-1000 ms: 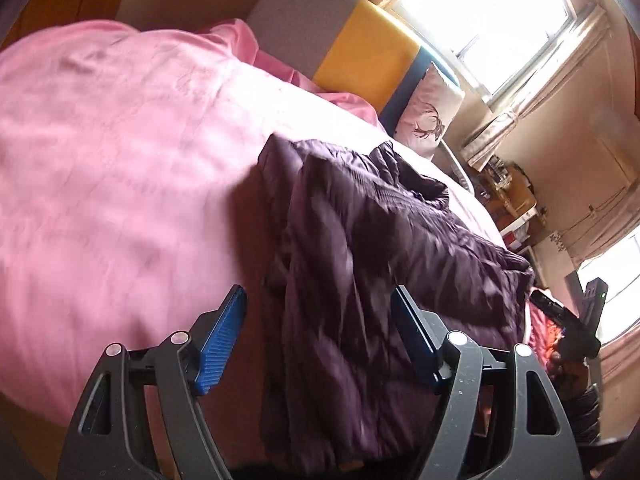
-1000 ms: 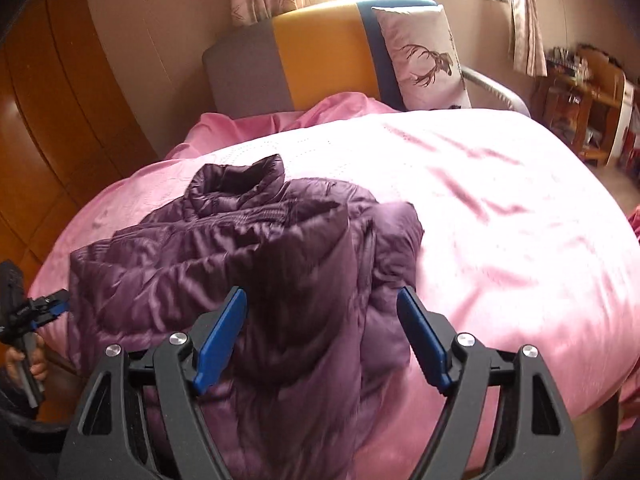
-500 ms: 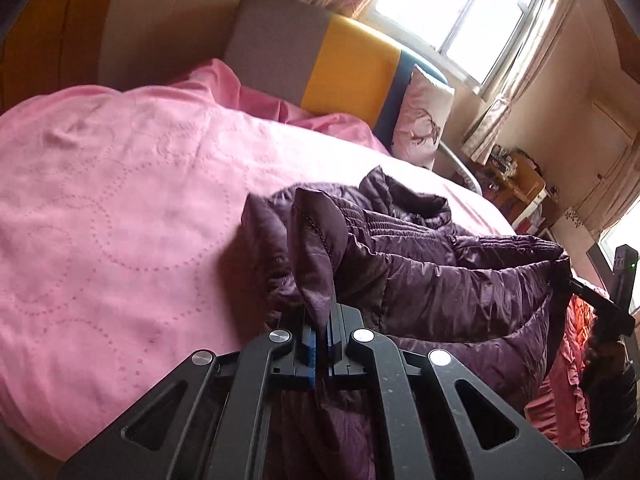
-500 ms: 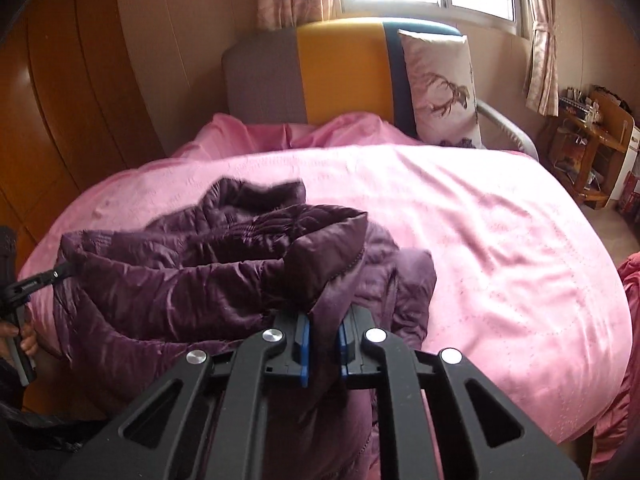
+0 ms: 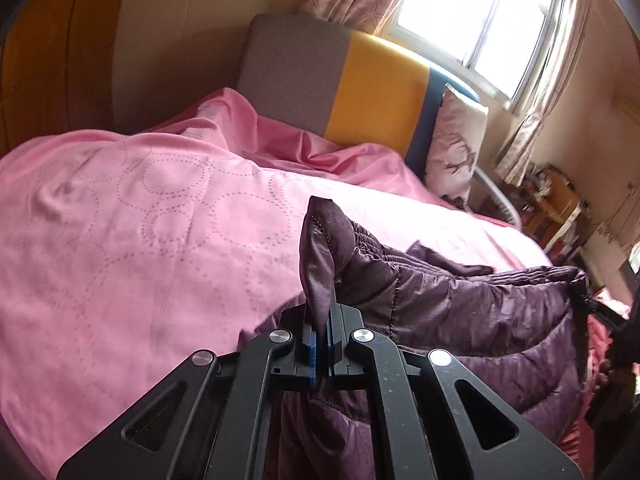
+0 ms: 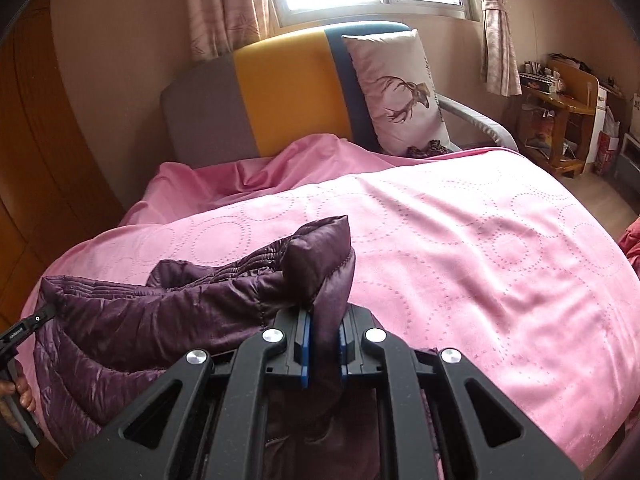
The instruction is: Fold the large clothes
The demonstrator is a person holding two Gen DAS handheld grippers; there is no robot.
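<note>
over the pink bed, left gripper and right gripper each clench the purple jacket.

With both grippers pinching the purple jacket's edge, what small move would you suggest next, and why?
Probably carry both corners forward toward the headboard and lay them down. The left gripper and right gripper are each shut on a raised corner of the purple jacket, whose edge stretches between them above the pink bedspread.

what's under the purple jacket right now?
The pink bedspread shows around the purple jacket, which both the left gripper and right gripper pinch. The bed directly beneath the jacket is covered, so nothing there can be seen.
</note>
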